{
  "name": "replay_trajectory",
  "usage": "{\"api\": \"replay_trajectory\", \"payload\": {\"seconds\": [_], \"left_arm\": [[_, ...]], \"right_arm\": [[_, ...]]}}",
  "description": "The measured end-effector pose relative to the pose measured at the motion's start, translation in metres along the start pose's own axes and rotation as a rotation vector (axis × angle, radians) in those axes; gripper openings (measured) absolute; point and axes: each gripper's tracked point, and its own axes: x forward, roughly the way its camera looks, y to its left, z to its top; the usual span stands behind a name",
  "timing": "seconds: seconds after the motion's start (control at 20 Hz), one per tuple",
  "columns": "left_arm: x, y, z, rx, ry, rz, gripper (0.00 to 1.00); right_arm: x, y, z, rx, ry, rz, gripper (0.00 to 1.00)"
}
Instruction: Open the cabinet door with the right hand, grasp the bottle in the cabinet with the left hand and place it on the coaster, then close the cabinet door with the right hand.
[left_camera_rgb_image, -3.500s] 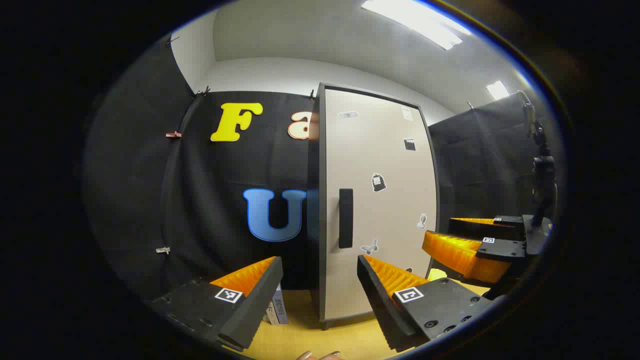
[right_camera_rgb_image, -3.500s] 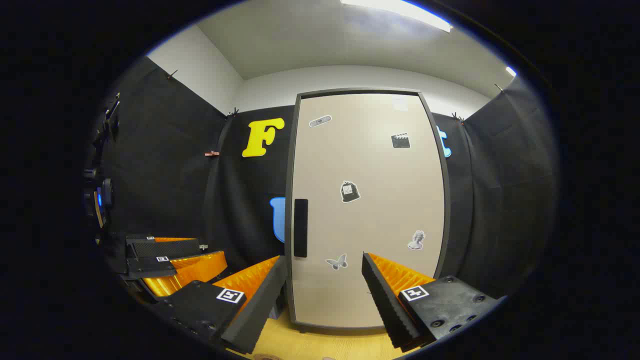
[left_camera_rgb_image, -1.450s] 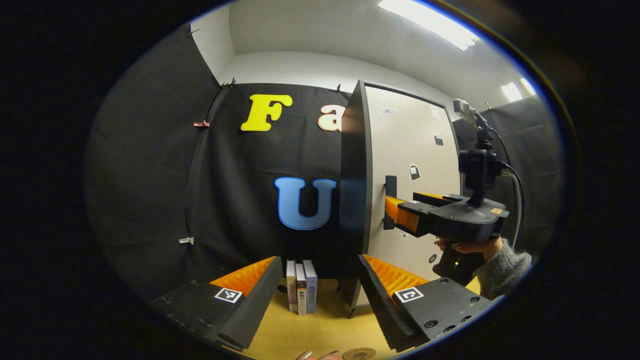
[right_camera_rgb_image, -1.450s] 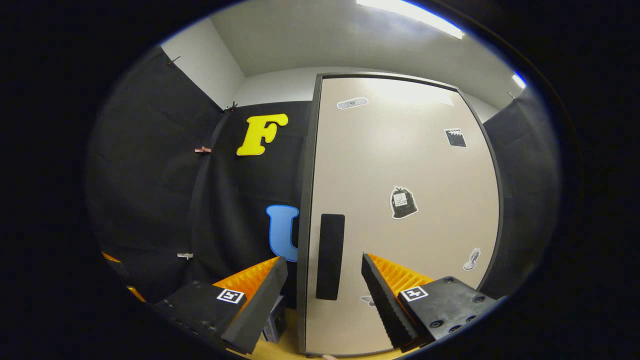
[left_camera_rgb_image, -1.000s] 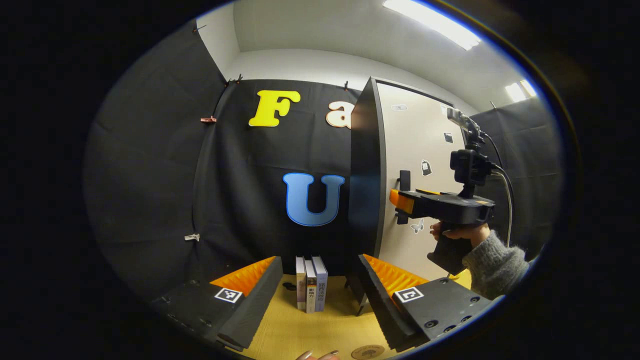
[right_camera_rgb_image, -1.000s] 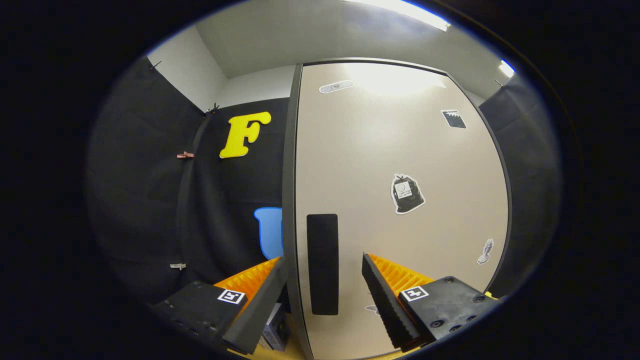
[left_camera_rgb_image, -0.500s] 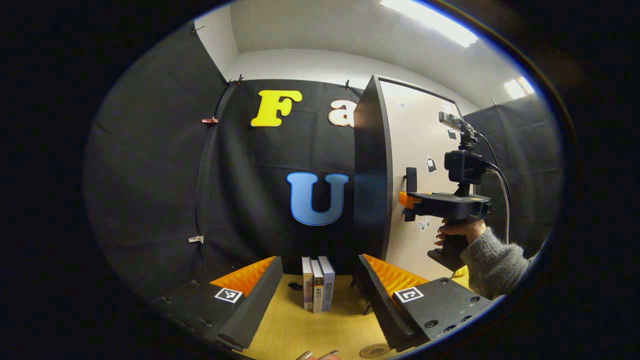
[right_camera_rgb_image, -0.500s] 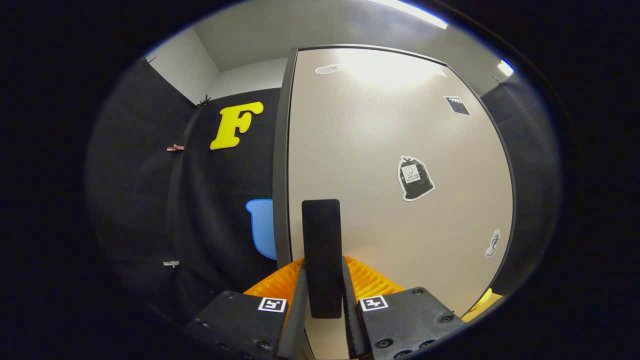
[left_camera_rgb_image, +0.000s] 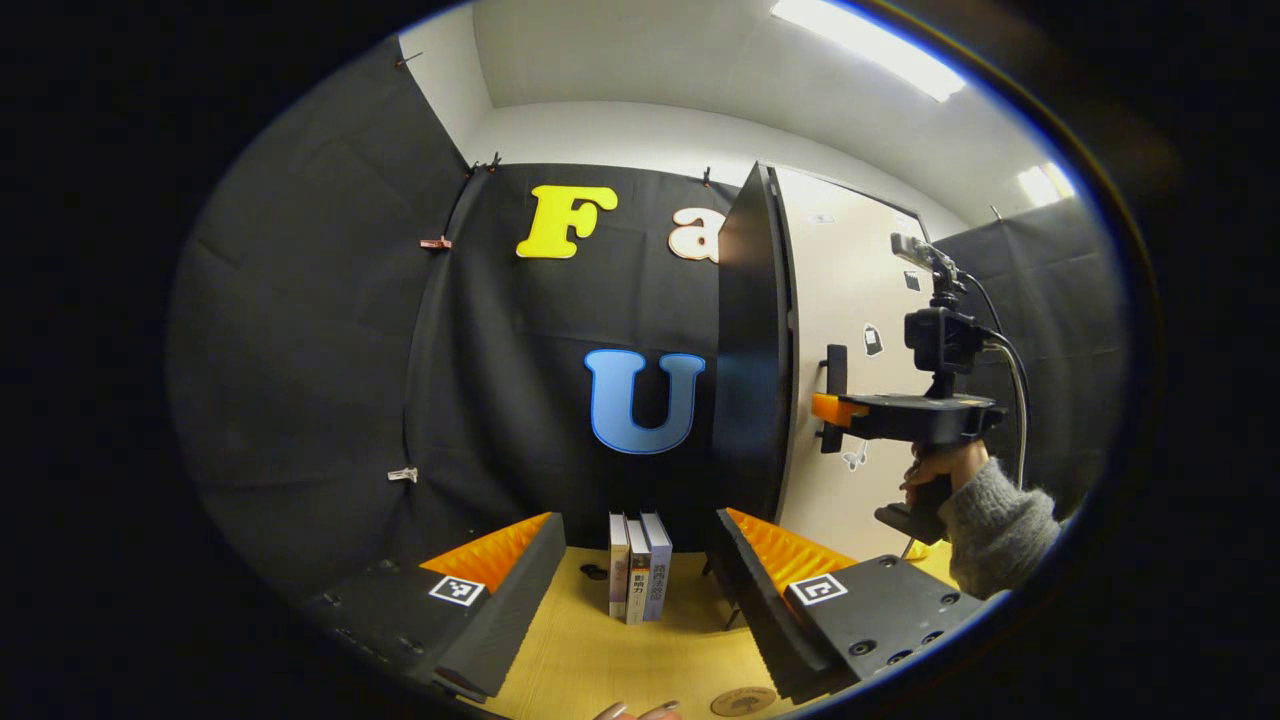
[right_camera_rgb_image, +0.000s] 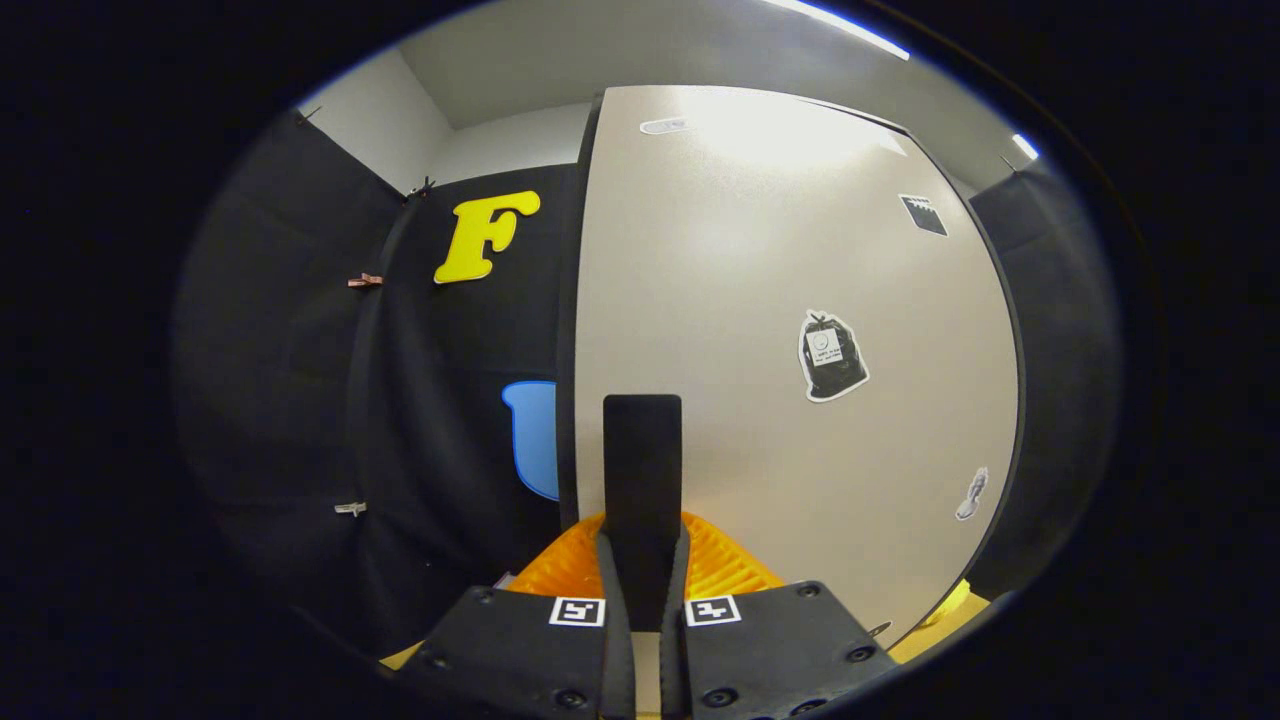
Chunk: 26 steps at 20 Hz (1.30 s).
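Note:
The tall cabinet has a dark side panel (left_camera_rgb_image: 750, 340) and a beige door (right_camera_rgb_image: 800, 300) with stickers. My right gripper (right_camera_rgb_image: 641, 590) is shut on the door's black vertical handle (right_camera_rgb_image: 641, 470), one finger on each side. In the left gripper view a hand (left_camera_rgb_image: 935, 470) in a grey sleeve holds the right gripper (left_camera_rgb_image: 822, 408) at that handle (left_camera_rgb_image: 836, 368). My left gripper (left_camera_rgb_image: 640, 600) is open and holds nothing, low over the wooden table (left_camera_rgb_image: 590, 660). A round coaster (left_camera_rgb_image: 742, 702) lies at the table's near edge. The door hides the cabinet's inside.
Three books (left_camera_rgb_image: 640, 580) stand upright on the table just left of the cabinet's foot. Black cloth walls close in on the left and behind. A camera and cable (left_camera_rgb_image: 940, 335) ride on top of the right gripper.
My right gripper moved up to the door handle and shut on it. My left gripper swung left, so the cabinet's side, the books and the coaster came into view.

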Motion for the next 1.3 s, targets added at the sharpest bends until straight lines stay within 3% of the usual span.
{"api": "replay_trajectory", "payload": {"seconds": [0.45, 0.7, 1.05, 1.3], "left_arm": [[-0.009, -0.033, 0.008, -0.002, 0.003, -0.054, 0.95], [-0.042, -0.068, -0.001, -0.007, 0.002, -0.093, 0.95], [-0.042, -0.121, -0.001, -0.037, 0.025, -0.230, 0.95], [-0.040, -0.143, -0.004, -0.041, 0.042, -0.307, 0.94]], "right_arm": [[-0.052, -0.003, 0.013, 0.006, 0.029, 0.044, 0.14], [-0.088, -0.018, 0.016, 0.012, 0.031, 0.051, 0.14], [-0.133, -0.046, 0.022, 0.007, 0.051, 0.085, 0.14], [-0.164, -0.075, 0.027, 0.009, 0.045, 0.043, 0.14]]}}
